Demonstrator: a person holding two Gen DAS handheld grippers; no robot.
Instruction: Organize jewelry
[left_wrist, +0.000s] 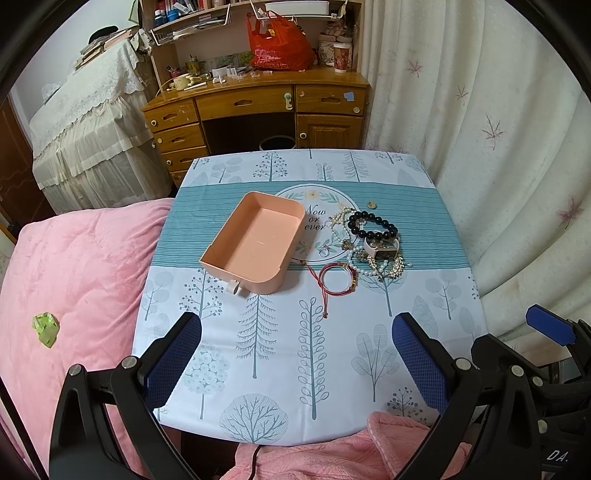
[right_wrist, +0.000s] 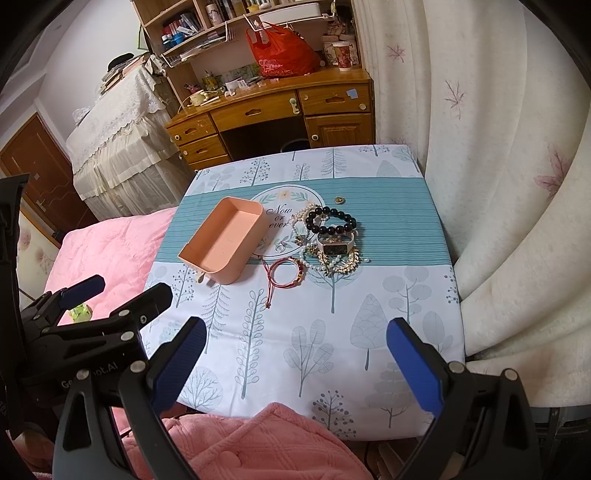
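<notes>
Table (left_wrist: 258, 350), covered by a cloth printed with pale trees and a teal striped band across its far half; pink bedding lies along its left edge and pink fabric at its near edge. Left gripper (left_wrist: 295, 354), black frame with 2 blue pads, held over the near edge, jaws wide apart and holding nothing. Right gripper (right_wrist: 295, 354), same build, also over the near edge to the right of the left one, jaws wide apart and holding nothing. Pink tray (left_wrist: 255, 243), rectangular, open-topped and empty, standing on the table left of centre, angled so 1 rounded corner points toward the near edge; a small white knob sits at its near wall. Jewelry, 1 loose cluster just right of the tray, toward the right edge: black bead bracelet (left_wrist: 373, 225) at the far side of the cluster; watch (left_wrist: 382, 251) with a pale strap, just nearer than the beads and touching them; pearl strands (left_wrist: 380, 266) tangled beneath and around the watch; red cord bracelet (left_wrist: 336, 278) nearest the tray's rounded corner, its tail trailing toward the near edge; small ring (left_wrist: 323, 252) between tray and pearls; small round gold piece (left_wrist: 371, 204) lying apart on the far side of the cluster.
</notes>
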